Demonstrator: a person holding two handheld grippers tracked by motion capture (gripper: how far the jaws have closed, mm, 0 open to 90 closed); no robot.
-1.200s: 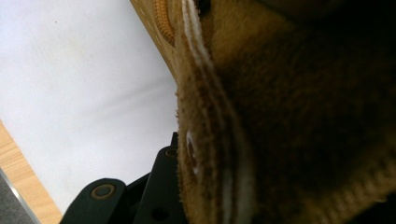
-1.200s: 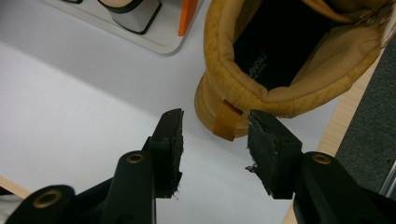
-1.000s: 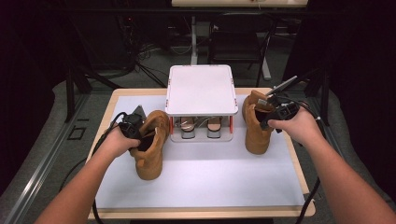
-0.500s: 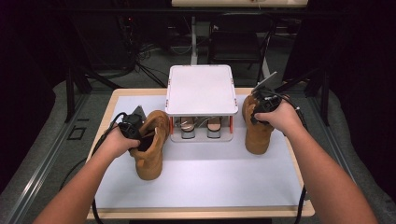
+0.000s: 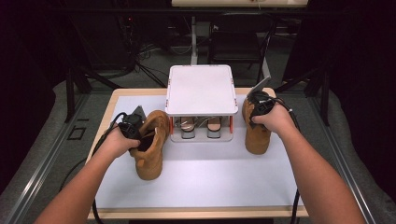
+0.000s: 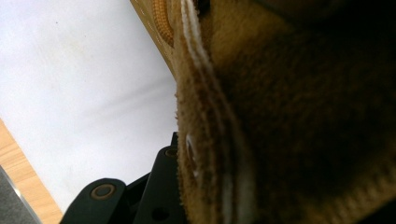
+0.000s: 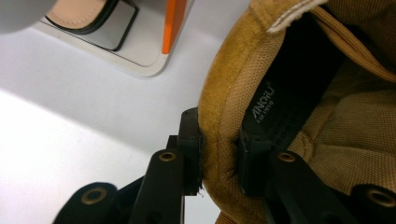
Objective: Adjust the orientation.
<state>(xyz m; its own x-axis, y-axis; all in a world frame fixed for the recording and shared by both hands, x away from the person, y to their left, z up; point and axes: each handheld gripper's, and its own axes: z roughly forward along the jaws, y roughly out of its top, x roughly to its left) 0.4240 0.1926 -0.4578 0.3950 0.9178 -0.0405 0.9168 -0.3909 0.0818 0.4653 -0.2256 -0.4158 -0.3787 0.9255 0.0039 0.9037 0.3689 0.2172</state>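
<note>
Two tan suede boots stand on the white mat. The left boot [image 5: 150, 156] stands toe toward me, and my left gripper [image 5: 135, 133] is shut on its collar. In the left gripper view the boot's stitched edge [image 6: 205, 140] fills the space beside the one black jaw that shows. The right boot [image 5: 258, 137] stands beside the rack. My right gripper [image 5: 256, 108] has just been closing, and its jaws now pinch the padded collar [image 7: 219, 140], one pad outside and one inside the boot's opening.
A white two-level shoe rack [image 5: 201, 88] with orange posts [image 7: 173, 23] stands at the back centre, with a pair of shoes [image 5: 201, 128] on its lower level. The white mat [image 5: 205, 177] covers a wooden table [image 5: 196, 213]. Dark chairs and cables lie beyond.
My right hand has come left and down onto the right boot's top, and its jaws have closed on the collar. The left hand and its boot have stayed put.
</note>
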